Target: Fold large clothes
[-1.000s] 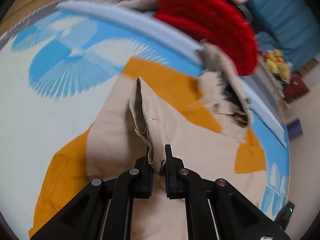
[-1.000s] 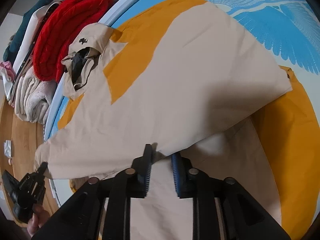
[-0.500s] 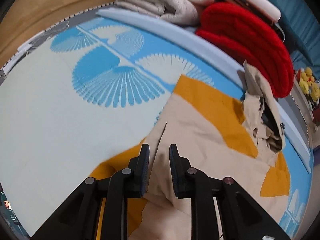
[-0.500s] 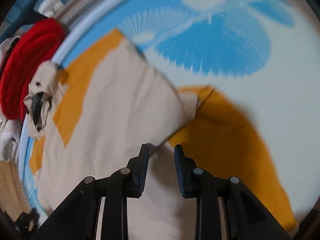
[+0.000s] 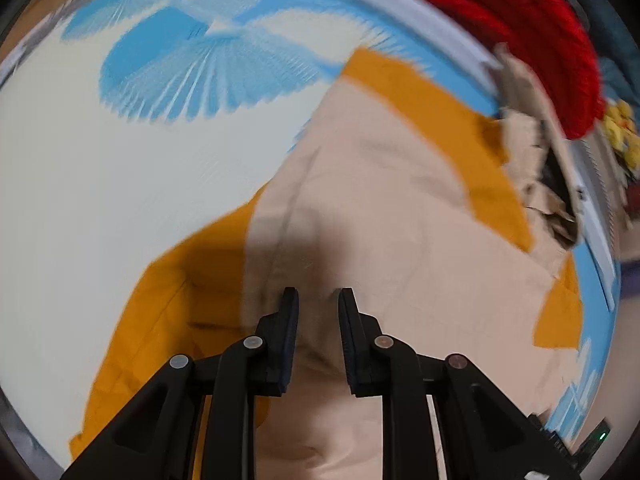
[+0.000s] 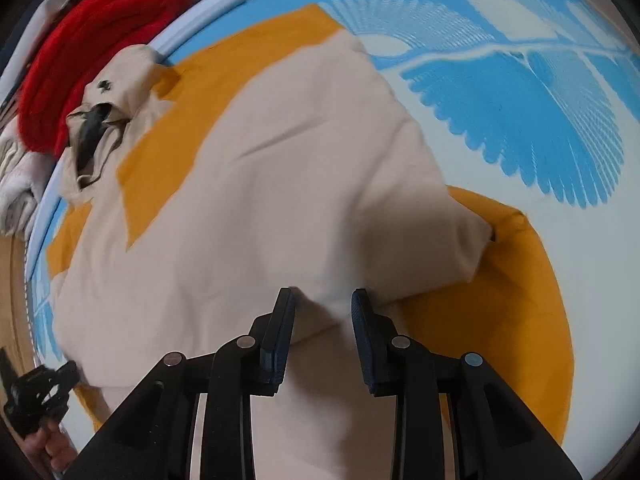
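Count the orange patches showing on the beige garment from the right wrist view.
3: a band along the far edge by the hood, a strip across the chest, a large panel at right. More may be folded under.

Jacket (image 6: 280, 184) spread flat on mat (image 6: 540, 92). Jacket hood (image 6: 100, 120) at far edge, over mat border. Knit pile (image 6: 92, 44) behind hood. Towel stack (image 6: 16, 184) left of hood, off mat.

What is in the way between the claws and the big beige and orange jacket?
Nothing visible. The left claw and the right claw are both open right over the jacket, with only bare cloth in front of them. The red knit lies off beyond the mat's edge.
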A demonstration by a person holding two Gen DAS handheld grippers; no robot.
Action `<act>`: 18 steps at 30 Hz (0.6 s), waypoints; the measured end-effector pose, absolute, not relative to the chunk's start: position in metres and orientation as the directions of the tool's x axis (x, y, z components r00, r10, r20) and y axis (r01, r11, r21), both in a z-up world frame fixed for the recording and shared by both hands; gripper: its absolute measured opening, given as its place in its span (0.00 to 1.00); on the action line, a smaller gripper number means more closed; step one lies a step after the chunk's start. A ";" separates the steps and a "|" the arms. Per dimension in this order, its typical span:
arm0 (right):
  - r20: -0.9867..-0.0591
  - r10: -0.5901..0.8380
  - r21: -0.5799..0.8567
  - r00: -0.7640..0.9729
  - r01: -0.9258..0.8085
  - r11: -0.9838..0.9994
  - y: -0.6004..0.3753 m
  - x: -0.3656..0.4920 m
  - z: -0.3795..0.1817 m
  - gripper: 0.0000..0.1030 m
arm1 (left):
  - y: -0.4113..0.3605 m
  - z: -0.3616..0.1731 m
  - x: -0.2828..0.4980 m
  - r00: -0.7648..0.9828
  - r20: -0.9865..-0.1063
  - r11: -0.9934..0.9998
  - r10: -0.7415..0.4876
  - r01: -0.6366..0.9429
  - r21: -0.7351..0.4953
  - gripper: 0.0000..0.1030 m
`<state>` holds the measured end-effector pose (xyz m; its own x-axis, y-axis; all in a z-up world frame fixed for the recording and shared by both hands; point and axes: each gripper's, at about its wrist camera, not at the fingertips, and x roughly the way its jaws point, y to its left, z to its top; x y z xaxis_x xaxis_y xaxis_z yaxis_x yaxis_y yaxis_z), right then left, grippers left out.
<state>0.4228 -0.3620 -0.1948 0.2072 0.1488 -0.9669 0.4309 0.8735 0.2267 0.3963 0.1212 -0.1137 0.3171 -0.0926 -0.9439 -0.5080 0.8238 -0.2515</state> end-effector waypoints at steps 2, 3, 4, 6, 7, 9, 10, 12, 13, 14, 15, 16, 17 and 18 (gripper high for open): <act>-0.964 0.107 0.204 0.243 0.417 0.886 -0.357 0.423 -0.180 0.30 | 0.116 -0.109 0.398 0.333 -0.940 0.845 -0.072 -0.481 -0.235 0.18; -0.958 0.087 0.192 0.274 0.385 0.903 -0.352 0.425 -0.170 0.30 | 0.117 -0.114 0.401 0.319 -0.945 0.844 -0.075 -0.483 -0.231 0.18; -0.953 0.079 0.187 0.294 0.362 0.913 -0.348 0.428 -0.165 0.30 | 0.119 -0.122 0.402 0.291 -0.953 0.837 -0.088 -0.496 -0.229 0.19; -0.950 0.081 0.178 0.302 0.309 0.934 -0.339 0.432 -0.163 0.30 | 0.123 -0.147 0.401 0.198 -0.973 0.820 -0.118 -0.533 -0.208 0.20; -0.955 0.086 0.175 0.283 0.308 0.935 -0.340 0.429 -0.166 0.30 | 0.123 -0.149 0.399 0.195 -0.974 0.818 -0.116 -0.537 -0.205 0.20; -0.976 0.093 0.157 0.198 0.338 0.928 -0.343 0.428 -0.183 0.30 | 0.119 -0.139 0.399 0.210 -0.975 0.833 -0.076 -0.523 -0.178 0.20; -0.978 0.094 0.155 0.187 0.350 0.924 -0.347 0.425 -0.187 0.30 | 0.114 -0.128 0.401 0.239 -0.970 0.852 -0.052 -0.496 -0.168 0.20; -0.974 0.080 0.155 0.210 0.370 0.916 -0.351 0.423 -0.177 0.30 | 0.104 -0.107 0.402 0.310 -0.950 0.880 -0.018 -0.447 -0.163 0.20; -0.968 0.062 0.147 0.243 0.348 0.926 -0.349 0.423 -0.167 0.30 | 0.097 -0.094 0.403 0.353 -0.936 0.893 -0.001 -0.420 -0.160 0.21; -0.958 0.041 0.134 0.284 0.318 0.939 -0.344 0.424 -0.155 0.30 | 0.092 -0.087 0.402 0.383 -0.924 0.902 0.003 -0.400 -0.163 0.22; -0.946 0.021 0.120 0.325 0.288 0.950 -0.339 0.425 -0.144 0.30 | 0.085 -0.078 0.401 0.418 -0.908 0.914 0.006 -0.372 -0.165 0.23; -0.931 0.007 0.109 0.364 0.261 0.959 -0.334 0.423 -0.133 0.30 | 0.080 -0.072 0.401 0.438 -0.899 0.922 0.010 -0.352 -0.161 0.24; -0.917 0.000 0.102 0.398 0.235 0.967 -0.330 0.421 -0.122 0.30 | 0.074 -0.066 0.399 0.460 -0.888 0.932 0.014 -0.328 -0.155 0.25; -0.909 -0.004 0.097 0.417 0.221 0.970 -0.327 0.422 -0.114 0.30 | 0.068 -0.061 0.396 0.481 -0.877 0.940 0.015 -0.306 -0.152 0.28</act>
<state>0.4224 -0.3270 -0.1140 0.4167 -0.0035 -0.9090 0.2208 0.9704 0.0975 0.3965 0.0684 -0.0608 0.4808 0.0152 -0.8767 -0.3063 0.9398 -0.1517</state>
